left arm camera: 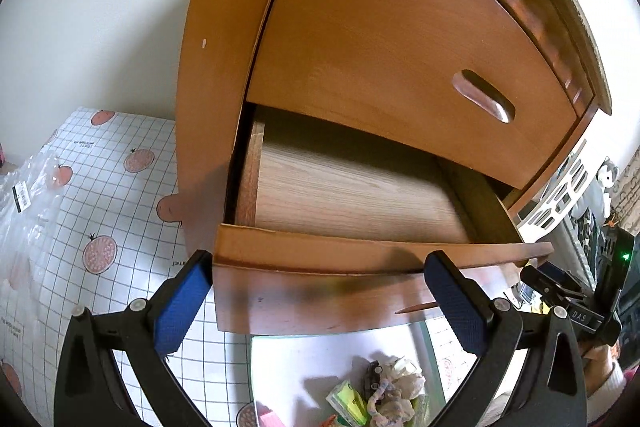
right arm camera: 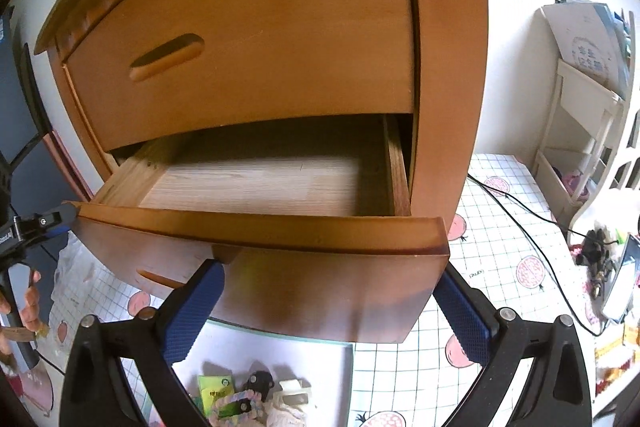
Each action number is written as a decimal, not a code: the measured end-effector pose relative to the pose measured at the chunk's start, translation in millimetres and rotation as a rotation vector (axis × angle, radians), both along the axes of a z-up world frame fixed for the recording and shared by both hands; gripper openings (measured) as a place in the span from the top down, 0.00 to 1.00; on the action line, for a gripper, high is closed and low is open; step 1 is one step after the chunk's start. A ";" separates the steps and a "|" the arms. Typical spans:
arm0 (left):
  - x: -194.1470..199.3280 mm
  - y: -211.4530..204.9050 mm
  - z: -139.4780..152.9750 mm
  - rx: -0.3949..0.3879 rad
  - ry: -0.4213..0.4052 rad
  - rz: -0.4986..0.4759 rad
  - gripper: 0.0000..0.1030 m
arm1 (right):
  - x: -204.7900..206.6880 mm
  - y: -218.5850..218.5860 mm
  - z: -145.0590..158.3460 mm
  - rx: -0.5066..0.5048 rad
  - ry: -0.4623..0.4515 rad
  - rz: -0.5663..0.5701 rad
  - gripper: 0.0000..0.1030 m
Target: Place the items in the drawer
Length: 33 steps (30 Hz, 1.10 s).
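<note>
With the lower drawer [left arm camera: 360,199] pulled out, empty, and overhanging the items [right arm camera: 248,399] heaped on the bench's front edge, both the left gripper [left arm camera: 320,303] and right gripper [right arm camera: 332,311], fingers wide and empty, risk knocking the drawer front when reaching down.

I see a table under a checked cloth [right arm camera: 516,259] with pink fruit prints. On it stand the wooden cabinet [right arm camera: 448,67], a white tray [right arm camera: 320,343] at the near edge, and a black cable [right arm camera: 532,235] trailing right.
</note>
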State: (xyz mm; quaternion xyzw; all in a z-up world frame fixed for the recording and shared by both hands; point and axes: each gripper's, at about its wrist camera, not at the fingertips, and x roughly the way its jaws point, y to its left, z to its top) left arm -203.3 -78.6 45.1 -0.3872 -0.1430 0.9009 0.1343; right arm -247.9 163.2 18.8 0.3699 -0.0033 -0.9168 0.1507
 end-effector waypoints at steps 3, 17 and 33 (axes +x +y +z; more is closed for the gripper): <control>-15.4 4.2 8.7 -0.002 -0.013 0.013 0.00 | 6.9 16.8 13.2 0.001 -0.022 -0.008 0.00; 49.7 20.9 13.1 -0.073 0.024 0.048 0.00 | 80.1 51.4 73.3 -0.084 0.024 -0.047 0.00; 83.2 27.8 -84.9 -0.162 -0.288 0.066 0.00 | 125.1 -1.0 -17.5 0.009 -0.193 -0.008 0.00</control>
